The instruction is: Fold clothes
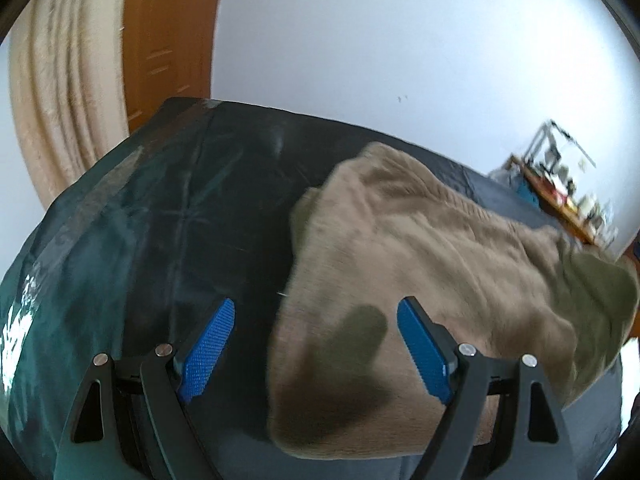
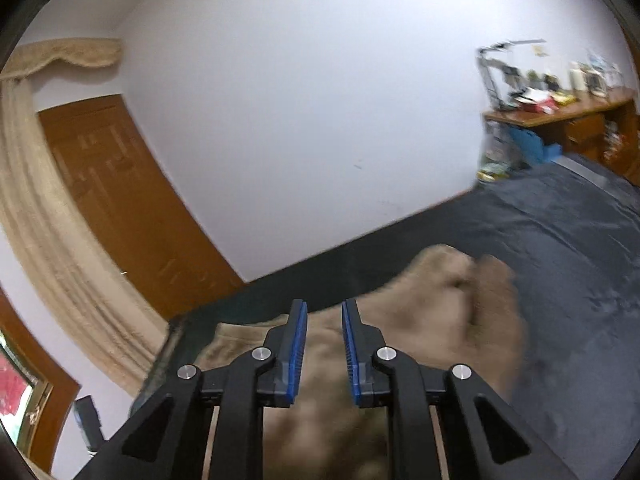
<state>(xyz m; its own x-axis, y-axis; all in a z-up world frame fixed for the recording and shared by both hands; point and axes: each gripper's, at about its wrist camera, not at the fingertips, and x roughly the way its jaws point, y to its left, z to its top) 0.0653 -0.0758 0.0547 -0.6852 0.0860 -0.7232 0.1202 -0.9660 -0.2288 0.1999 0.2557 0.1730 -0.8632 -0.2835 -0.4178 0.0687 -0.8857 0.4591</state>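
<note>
Left gripper point(image 1: 314, 308): hovering over the tan garment point(image 1: 440, 248), jaws spread wide, gripping nothing.
Right gripper point(image 2: 324, 308): tilting above the garment point(image 2: 440, 312), jaws narrowly parted, nothing between them.

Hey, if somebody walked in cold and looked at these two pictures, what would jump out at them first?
Probably the rumpled tan fleecy garment, spread over the right part of the dark teal-black bed cover. Next, the left gripper with its bright blue textured pads, wide open above the garment's near edge, and the right gripper, jaws nearly closed with a narrow gap. Behind stand an orange-brown wooden door and a cluttered wooden desk.
</note>
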